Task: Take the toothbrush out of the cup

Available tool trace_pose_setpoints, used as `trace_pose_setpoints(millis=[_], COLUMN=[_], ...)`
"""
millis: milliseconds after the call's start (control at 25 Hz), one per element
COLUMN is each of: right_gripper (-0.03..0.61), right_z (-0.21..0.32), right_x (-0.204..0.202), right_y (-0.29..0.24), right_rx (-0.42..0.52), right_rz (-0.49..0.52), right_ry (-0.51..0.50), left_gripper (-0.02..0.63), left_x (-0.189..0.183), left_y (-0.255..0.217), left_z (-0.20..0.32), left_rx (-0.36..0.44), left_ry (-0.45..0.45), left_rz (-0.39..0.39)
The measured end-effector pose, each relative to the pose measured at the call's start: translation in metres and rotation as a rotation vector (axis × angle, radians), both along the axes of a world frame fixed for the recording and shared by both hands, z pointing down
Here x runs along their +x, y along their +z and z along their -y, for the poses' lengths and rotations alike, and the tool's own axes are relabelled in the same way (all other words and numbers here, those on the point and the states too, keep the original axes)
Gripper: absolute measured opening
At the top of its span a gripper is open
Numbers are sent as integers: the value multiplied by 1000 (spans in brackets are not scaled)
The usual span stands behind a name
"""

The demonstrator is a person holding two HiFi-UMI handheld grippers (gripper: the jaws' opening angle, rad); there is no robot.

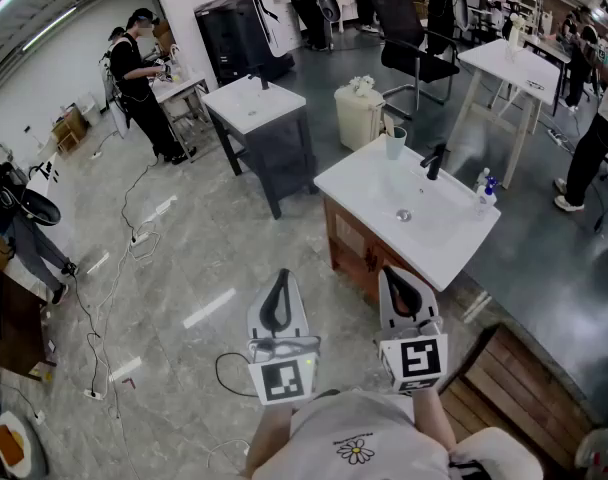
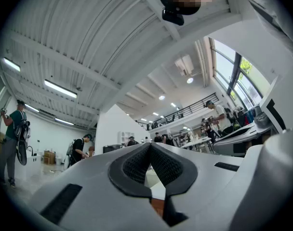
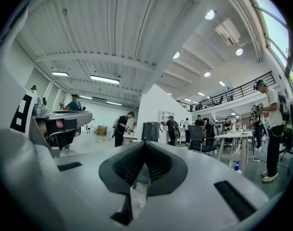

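Note:
A pale cup (image 1: 396, 142) stands at the far left corner of a white sink countertop (image 1: 364, 183), next to a black faucet (image 1: 434, 160). The toothbrush in it is too small to make out. Both grippers are held close to my body, well short of the sink cabinet. My left gripper (image 1: 282, 274) (image 2: 150, 145) has its dark pads together with nothing between them and tips slightly upward. My right gripper (image 1: 392, 271) (image 3: 144, 143) is level, its jaws also shut and empty, near the cabinet's front corner.
A small spray bottle (image 1: 486, 189) stands at the countertop's right end. Beyond are a second white vanity (image 1: 254, 103), a cream bin (image 1: 359, 116), a black chair (image 1: 414, 43) and a white table (image 1: 509, 66). Cables (image 1: 114, 268) trail across the floor. A wooden platform (image 1: 509, 388) lies at lower right.

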State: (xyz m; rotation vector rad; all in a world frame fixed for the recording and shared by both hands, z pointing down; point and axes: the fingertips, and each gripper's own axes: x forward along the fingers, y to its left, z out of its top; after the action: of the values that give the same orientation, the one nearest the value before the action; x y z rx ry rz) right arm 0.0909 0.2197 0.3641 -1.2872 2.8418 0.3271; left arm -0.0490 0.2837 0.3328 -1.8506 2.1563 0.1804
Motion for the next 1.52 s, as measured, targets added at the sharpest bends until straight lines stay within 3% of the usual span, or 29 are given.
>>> trace_pose_setpoints(millis=[440, 680, 1040, 1360, 1520], right_gripper=[11, 11, 12, 12, 12], right_z=[-5, -8, -5, -9, 5], right_x=[-5, -1, 3, -9, -6], right_y=[7, 6, 8, 9, 6], right_rx=[-14, -57, -39, 7, 15], right_rz=[1, 75, 56, 27, 26], right_ry=[-16, -28, -17, -78, -63], left_gripper=[17, 17, 17, 17, 17], left_x=[-2, -2, 4, -13, -13], left_y=[5, 5, 4, 13, 10], left_z=[-1, -3, -5, -2, 14], left_rx=[-22, -18, -3, -11, -5], left_ry=[-3, -3, 9, -31, -26], left_rz=[-8, -12, -23, -65, -45])
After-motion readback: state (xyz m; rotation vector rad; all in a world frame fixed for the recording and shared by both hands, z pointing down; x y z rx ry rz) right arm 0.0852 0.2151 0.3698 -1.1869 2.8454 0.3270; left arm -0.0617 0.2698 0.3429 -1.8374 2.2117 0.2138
